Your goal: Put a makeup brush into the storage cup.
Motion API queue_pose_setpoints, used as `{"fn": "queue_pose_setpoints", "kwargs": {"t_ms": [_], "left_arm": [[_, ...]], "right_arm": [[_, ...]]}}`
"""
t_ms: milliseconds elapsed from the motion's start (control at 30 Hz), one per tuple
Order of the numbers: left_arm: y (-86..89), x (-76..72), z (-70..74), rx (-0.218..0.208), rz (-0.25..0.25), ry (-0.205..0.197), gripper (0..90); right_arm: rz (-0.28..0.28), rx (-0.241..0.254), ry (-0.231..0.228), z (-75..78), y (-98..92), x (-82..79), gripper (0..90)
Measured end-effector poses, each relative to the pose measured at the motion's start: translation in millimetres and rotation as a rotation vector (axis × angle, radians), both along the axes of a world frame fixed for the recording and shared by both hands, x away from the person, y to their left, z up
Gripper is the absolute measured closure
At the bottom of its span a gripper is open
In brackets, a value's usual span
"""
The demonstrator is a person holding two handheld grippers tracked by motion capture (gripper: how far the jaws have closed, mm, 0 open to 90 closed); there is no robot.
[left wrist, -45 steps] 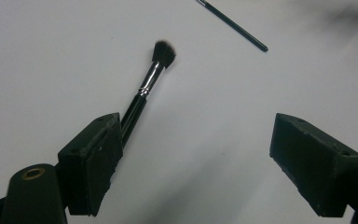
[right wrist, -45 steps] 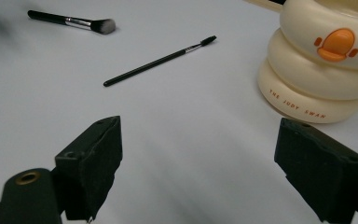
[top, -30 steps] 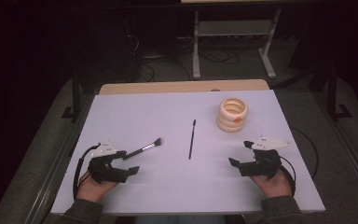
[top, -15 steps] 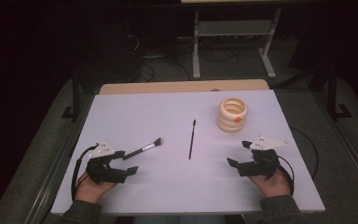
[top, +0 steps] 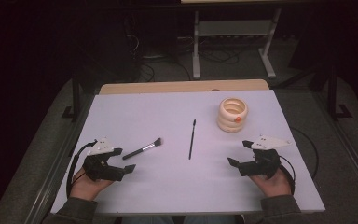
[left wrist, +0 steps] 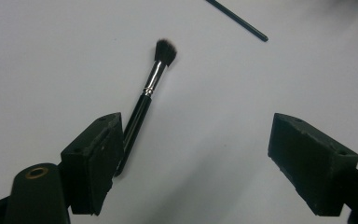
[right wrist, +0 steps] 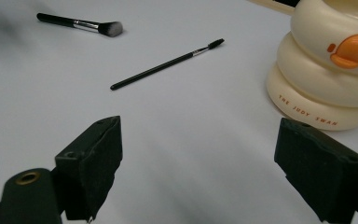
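Layout at the start of a pick, with places given relative to the cream ringed holder (top: 232, 114), a stack of three rounded rings with an orange emblem, standing toward the far right of the white table (top: 135, 107).

The makeup brush (top: 143, 150) lies flat on the table well to the holder's left and nearer the person, bristles pointing toward the holder. A thin black spoolie wand (top: 191, 139) lies between the brush and the holder, apart from both.

We judge the brush to be light and rigid along its black handle (left wrist: 135, 126) and metal ferrule (left wrist: 154, 78), with a soft bristle head (left wrist: 165, 50) that would splay under pressure. The glossy handle looks slippery and sits low on the table, so we would grip across the handle, somewhat behind the ferrule, and leave the bristles untouched.

Our left gripper (top: 127, 169) rests low on the table, far to the holder's left and near the front edge, aimed toward the brush. Its jaws stand wide apart and hold nothing. In the left gripper view the handle's end runs just beside one jaw's inner face; we cannot tell whether they touch.

Our right gripper (top: 237, 155) sits in front of the holder, nearer the person, pointing toward the table's middle. Its jaws are likewise spread wide and empty, well apart from wand and holder.
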State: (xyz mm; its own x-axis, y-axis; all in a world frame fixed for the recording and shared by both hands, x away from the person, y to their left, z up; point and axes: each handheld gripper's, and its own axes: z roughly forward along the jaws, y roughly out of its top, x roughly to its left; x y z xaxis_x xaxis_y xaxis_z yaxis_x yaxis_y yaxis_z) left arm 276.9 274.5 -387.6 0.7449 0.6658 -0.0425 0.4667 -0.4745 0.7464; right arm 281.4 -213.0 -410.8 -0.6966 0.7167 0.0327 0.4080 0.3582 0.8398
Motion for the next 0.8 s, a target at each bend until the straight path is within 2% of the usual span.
{"fn": "queue_pose_setpoints", "kwargs": {"t_ms": [67, 200, 233, 333, 433, 533, 700, 800], "left_arm": [[0.8, 2.4, 4.1, -0.013, -0.012, 0.011, 20.5], [1.1, 11.7, 12.2, 0.010, -0.015, 0.019, 21.2], [1.7, 15.1, 14.5, 0.034, -0.026, 0.019, 21.6], [0.4, 23.5, 19.9, 0.050, -0.031, 0.029, 22.2], [-2.0, 30.5, 22.4, 0.091, -0.045, 0.032, 23.0], [-5.6, 39.6, 22.1, 0.120, -0.057, 0.046, 24.2], [-14.5, 52.5, 19.3, 0.200, -0.100, 0.063, 27.9], [-21.1, 61.9, 16.9, 0.222, -0.105, 0.072, 29.7]], "right_arm": [[0.006, -0.002, -0.010, 0.1, 0.8, 0.9, 14.2], [0.005, -0.007, -0.011, 0.9, 2.8, -0.4, 14.2], [0.005, -0.007, -0.013, 1.2, 2.8, -0.8, 14.2], [0.005, -0.007, -0.016, 1.2, 2.6, -0.2, 14.2], [0.002, -0.007, -0.004, 0.7, 2.1, -0.1, 14.2], [0.007, -0.008, -0.012, 0.9, 1.8, -0.3, 14.3], [0.009, -0.004, -0.012, 1.4, 1.6, 0.1, 14.4], [0.006, -0.004, -0.002, 0.7, 1.2, 0.4, 14.4]]}}
